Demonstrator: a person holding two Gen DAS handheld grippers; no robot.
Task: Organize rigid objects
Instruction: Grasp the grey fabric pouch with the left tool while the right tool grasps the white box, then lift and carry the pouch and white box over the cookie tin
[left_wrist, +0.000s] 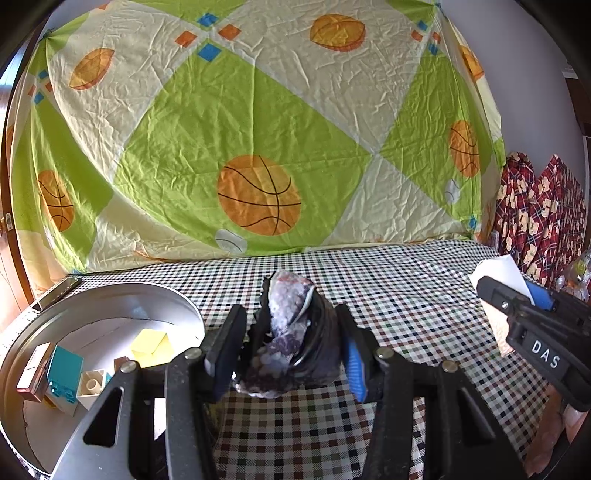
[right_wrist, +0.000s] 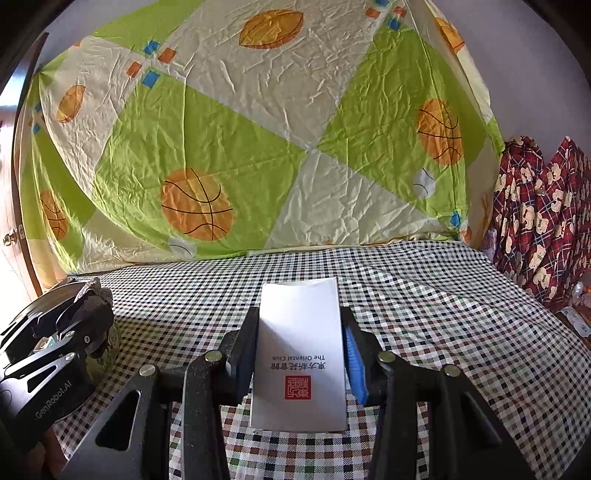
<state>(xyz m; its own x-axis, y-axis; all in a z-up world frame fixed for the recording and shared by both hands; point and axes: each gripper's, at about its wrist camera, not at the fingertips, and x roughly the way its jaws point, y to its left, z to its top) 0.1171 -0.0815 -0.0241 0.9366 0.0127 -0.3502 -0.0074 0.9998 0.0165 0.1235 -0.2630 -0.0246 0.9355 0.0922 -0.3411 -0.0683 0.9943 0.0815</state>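
Observation:
My left gripper is shut on a dark purple-grey rock and holds it just right of a round metal tin. The tin holds a teal block, a white block, a yellow block and a small brown box. My right gripper is shut on a white box with a red seal and printed text, held above the checkered cloth. In the left wrist view the right gripper and the white box show at the far right.
A checkered tablecloth covers the table. A green and cream sheet with basketballs hangs behind. Red plaid fabric lies at the right. The left gripper body shows at the left of the right wrist view.

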